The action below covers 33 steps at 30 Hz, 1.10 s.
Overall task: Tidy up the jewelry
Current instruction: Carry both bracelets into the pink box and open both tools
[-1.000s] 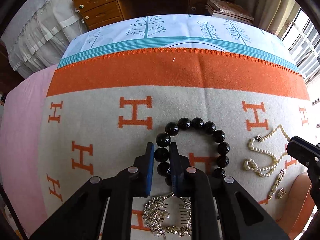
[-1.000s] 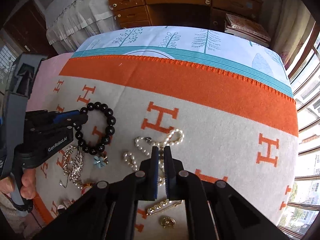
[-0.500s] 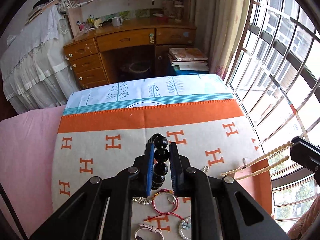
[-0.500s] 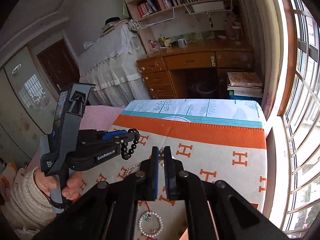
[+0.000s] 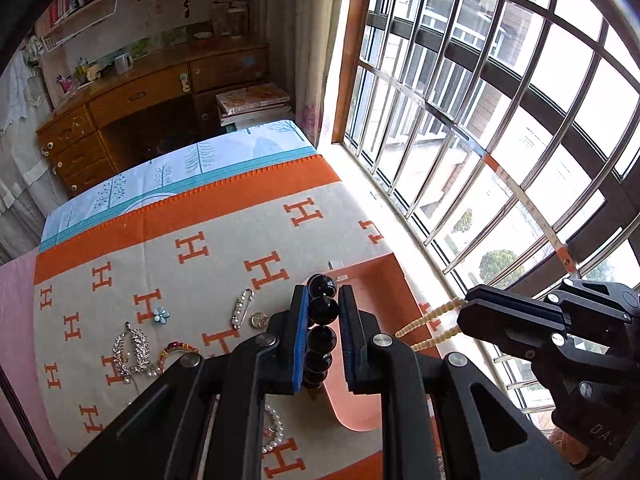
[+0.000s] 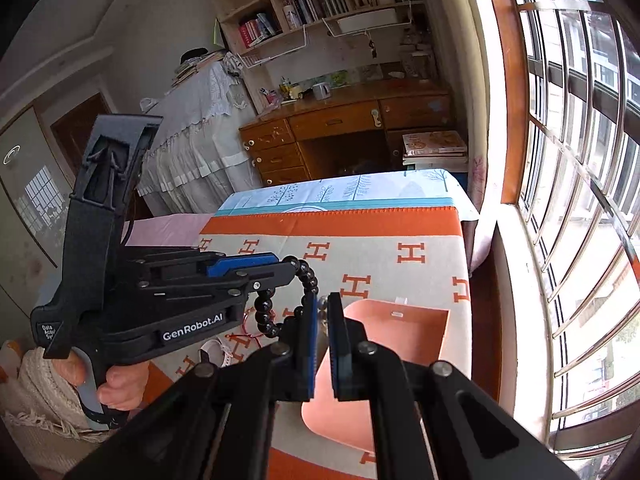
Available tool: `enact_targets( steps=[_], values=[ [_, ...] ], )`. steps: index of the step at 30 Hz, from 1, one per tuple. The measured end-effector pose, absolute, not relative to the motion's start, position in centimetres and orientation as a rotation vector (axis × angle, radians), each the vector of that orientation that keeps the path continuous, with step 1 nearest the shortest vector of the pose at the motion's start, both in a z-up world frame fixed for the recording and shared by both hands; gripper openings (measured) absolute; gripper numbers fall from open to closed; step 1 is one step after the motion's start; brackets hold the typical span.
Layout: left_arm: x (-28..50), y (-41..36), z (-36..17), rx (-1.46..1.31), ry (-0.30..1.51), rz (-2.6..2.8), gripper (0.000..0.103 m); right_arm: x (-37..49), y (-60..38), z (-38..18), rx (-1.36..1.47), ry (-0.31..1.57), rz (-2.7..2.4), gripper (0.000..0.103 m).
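Observation:
My left gripper is shut on a black bead bracelet, held in the air above the orange tray. The bracelet hangs as a loop in the right wrist view from the left gripper. My right gripper is shut on a pearl necklace; only a glimpse shows between its jaws. In the left wrist view its strands run from the right gripper down to the left, above the tray's right side.
Loose jewelry lies on the H-patterned blanket: a silver leaf piece, a blue flower, a pin, a small pearl bracelet. A barred window is close on the right. A wooden desk stands behind.
Both grippers lifted their jewelry off the blanket and carried it right, over the orange tray by the window.

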<state>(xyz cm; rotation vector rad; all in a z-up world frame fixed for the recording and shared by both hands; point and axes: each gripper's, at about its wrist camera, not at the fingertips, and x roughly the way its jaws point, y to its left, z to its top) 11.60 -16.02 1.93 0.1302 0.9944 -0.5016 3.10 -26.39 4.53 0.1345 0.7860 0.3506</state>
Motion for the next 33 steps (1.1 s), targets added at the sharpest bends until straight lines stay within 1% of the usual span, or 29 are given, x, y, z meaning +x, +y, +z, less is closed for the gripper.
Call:
enact_targets(
  steps=[8, 14, 16, 17, 18, 19, 21, 22, 23, 24, 25, 26, 27, 28, 31, 33],
  values=[
    [10.6, -18.6, -4.8, 0.166, 1.093, -0.503, 0.013, 1.9, -28.1, -1.8, 0.196, 0.905, 0.317, 0.005],
    [9.5, -19.3, -7.8, 0.223, 1.075, -0.484, 0.014, 2.3, -28.7, -6.7, 0.227, 0.988, 0.241, 0.006],
    [8.8, -19.2, -7.9, 0.228, 1.053, -0.488, 0.026, 2.3, -28.8, -8.0, 0.219, 1.001, 0.195, 0.006],
    [8.4, -19.0, -7.9, 0.226, 1.038, -0.487, 0.039, 2.3, -28.8, -8.5, 0.213, 1.013, 0.177, 0.007],
    [7.9, -18.6, -7.7, 0.23, 1.008, -0.463, 0.047, 2.4, -28.7, -9.0, 0.215, 1.026, 0.163, 0.008],
    [7.5, -18.2, -7.5, 0.23, 0.975, -0.445, 0.052, 2.2, -28.7, -9.3, 0.219, 1.031, 0.146, 0.008],
    [6.8, -17.2, -7.2, 0.21, 0.925, -0.421, 0.077, 1.7, -28.7, -9.8, 0.223, 1.016, 0.115, 0.008],
    [6.5, -16.6, -7.0, 0.196, 0.902, -0.411, 0.081, 1.4, -28.7, -9.8, 0.22, 1.006, 0.097, 0.008],
    [6.2, -16.1, -6.7, 0.185, 0.882, -0.407, 0.084, 1.3, -28.8, -9.9, 0.217, 0.996, 0.086, 0.01],
    [5.9, -15.7, -6.5, 0.184, 0.867, -0.403, 0.085, 1.0, -28.7, -9.8, 0.214, 0.987, 0.081, 0.016],
    [5.7, -15.4, -6.3, 0.188, 0.857, -0.396, 0.085, 0.8, -28.8, -9.7, 0.209, 0.976, 0.071, 0.024],
    [5.5, -15.1, -6.1, 0.194, 0.849, -0.389, 0.085, 0.6, -28.8, -9.5, 0.202, 0.961, 0.059, 0.029],
    [5.3, -14.8, -6.0, 0.193, 0.846, -0.388, 0.085, 0.3, -28.7, -9.2, 0.192, 0.942, 0.047, 0.036],
    [5.2, -14.6, -5.9, 0.188, 0.848, -0.39, 0.085, 0.1, -28.7, -8.9, 0.188, 0.925, 0.037, 0.04],
    [4.9, -13.9, -5.9, 0.172, 0.854, -0.39, 0.085, -0.6, -28.7, -8.1, 0.198, 0.879, 0.036, 0.046],
    [4.6, -13.5, -5.9, 0.174, 0.852, -0.387, 0.086, -1.0, -28.6, -7.6, 0.204, 0.854, 0.038, 0.048]
  ],
)
